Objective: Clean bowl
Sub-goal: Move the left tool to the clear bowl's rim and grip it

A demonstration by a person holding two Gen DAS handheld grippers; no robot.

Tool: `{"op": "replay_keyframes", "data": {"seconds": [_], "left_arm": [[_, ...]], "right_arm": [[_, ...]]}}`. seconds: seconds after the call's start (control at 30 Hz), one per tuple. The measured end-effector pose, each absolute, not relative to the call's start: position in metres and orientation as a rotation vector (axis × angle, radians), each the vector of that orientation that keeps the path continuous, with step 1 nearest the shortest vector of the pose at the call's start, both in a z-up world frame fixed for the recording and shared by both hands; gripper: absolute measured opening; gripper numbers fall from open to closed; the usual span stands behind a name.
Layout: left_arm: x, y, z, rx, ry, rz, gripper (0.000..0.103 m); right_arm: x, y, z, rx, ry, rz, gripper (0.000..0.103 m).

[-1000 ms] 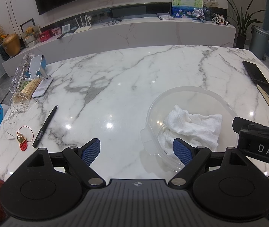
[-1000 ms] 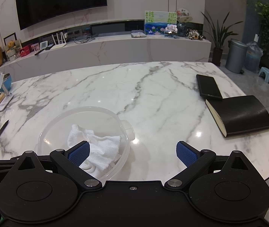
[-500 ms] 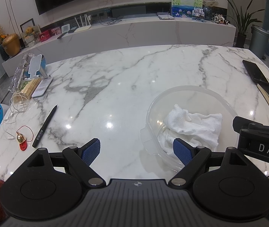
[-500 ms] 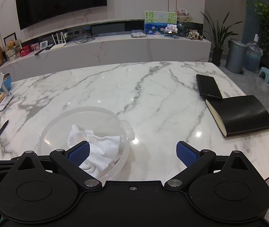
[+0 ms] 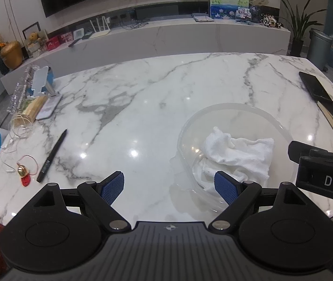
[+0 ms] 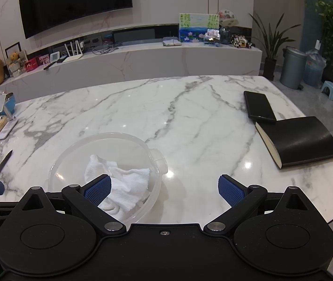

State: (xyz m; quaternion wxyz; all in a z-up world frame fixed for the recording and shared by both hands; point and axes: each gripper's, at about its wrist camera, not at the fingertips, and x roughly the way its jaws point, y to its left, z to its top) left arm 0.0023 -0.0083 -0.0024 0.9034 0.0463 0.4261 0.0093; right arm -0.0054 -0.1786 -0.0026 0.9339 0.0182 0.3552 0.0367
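Note:
A clear plastic bowl [image 5: 232, 112] stands on the white marble table [image 5: 143, 107] with a crumpled white cloth [image 5: 239, 152] inside it. It also shows in the right wrist view [image 6: 119, 140], with the cloth [image 6: 124, 178]. My left gripper [image 5: 170, 187] is open and empty, just left of the bowl's near rim. My right gripper [image 6: 164, 188] is open and empty, just right of the bowl. The right gripper's body [image 5: 323, 171] shows at the right of the left wrist view.
A black notebook [image 6: 300, 140] and a black phone [image 6: 259, 105] lie at the right. A black pen [image 5: 51, 157], a red-and-gold charm [image 5: 23, 173], earphones [image 5: 7, 147] and a phone stand [image 5: 42, 84] sit at the left. The table's near edge is close below both grippers.

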Motion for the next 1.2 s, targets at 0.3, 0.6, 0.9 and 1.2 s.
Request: {"op": "replay_keyframes", "data": {"seconds": [0.3,0.6,0.9,1.2], "left_arm": [[0.011,-0.007,-0.011,0.075,0.910,0.015,0.084],[0.025,-0.003,-0.023,0.011,0.973,0.002,0.084],[0.036,-0.006,-0.034,-0.030,1.059,-0.027,0.069],[0.046,-0.004,-0.042,-0.061,1.106,-0.042,0.040]], "right_arm": [[-0.005,-0.186,0.000,0.067,0.725,0.071,0.098],[-0.005,-0.197,0.003,0.097,0.724,0.076,0.098],[-0.007,-0.206,0.005,0.118,0.722,0.086,0.098],[-0.010,-0.211,0.007,0.129,0.720,0.096,0.098]]}}
